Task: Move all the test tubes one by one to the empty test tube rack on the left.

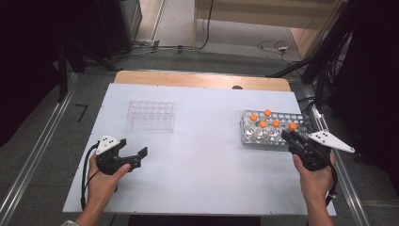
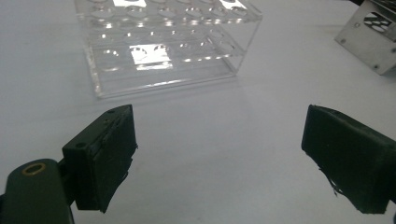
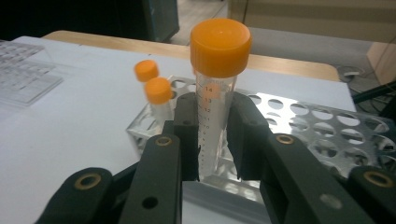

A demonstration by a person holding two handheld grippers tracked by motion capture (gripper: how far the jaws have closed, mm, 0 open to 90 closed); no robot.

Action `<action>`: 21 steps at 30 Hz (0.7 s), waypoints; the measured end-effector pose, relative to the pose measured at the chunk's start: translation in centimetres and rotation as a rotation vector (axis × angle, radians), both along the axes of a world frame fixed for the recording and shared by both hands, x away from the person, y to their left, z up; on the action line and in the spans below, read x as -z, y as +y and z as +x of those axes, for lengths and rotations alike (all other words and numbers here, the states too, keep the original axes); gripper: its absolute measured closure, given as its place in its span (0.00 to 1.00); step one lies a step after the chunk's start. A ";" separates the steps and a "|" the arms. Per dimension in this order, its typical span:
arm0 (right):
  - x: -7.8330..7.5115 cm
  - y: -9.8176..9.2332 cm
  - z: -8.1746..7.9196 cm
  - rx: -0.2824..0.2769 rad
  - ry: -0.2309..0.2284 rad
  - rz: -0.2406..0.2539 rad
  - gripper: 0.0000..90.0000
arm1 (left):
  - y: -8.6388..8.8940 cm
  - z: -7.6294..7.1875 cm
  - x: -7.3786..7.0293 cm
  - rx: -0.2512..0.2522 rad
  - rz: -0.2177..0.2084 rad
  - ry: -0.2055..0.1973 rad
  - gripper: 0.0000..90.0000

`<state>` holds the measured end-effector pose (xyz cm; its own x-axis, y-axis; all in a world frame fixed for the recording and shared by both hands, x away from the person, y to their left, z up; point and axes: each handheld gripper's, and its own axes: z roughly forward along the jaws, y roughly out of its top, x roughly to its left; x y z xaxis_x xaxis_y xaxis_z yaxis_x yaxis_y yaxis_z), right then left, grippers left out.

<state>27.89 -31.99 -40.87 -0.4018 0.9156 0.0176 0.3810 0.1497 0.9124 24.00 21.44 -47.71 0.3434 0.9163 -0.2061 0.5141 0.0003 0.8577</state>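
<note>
High view: tube leaving the metal rack

Your white table (image 1: 202,179) carries the metal rack (image 1: 263,136) at right, clear rack (image 1: 151,116) far left — nearer your open left gripper (image 1: 136,157). Right gripper (image 3: 212,135) clamps the orange-capped tube (image 3: 215,107) upright — graduations legible in the right gripper view

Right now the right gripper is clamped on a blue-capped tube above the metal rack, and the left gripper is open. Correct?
Not quite: the cap is orange. The right gripper view shows the right gripper shut on the orange-capped tube above the metal rack; the left gripper is open.
</note>
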 end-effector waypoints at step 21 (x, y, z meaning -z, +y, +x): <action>1.5 7.9 0.3 -0.221 0.056 -0.048 0.80 | -5.6 2.8 -2.3 0.138 -0.002 -0.052 0.14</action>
<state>28.23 -24.09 -42.39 -0.5922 0.8058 0.0039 0.3839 0.2778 0.8806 26.83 15.81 -45.45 0.4761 0.8595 -0.1861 0.4639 -0.0658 0.8834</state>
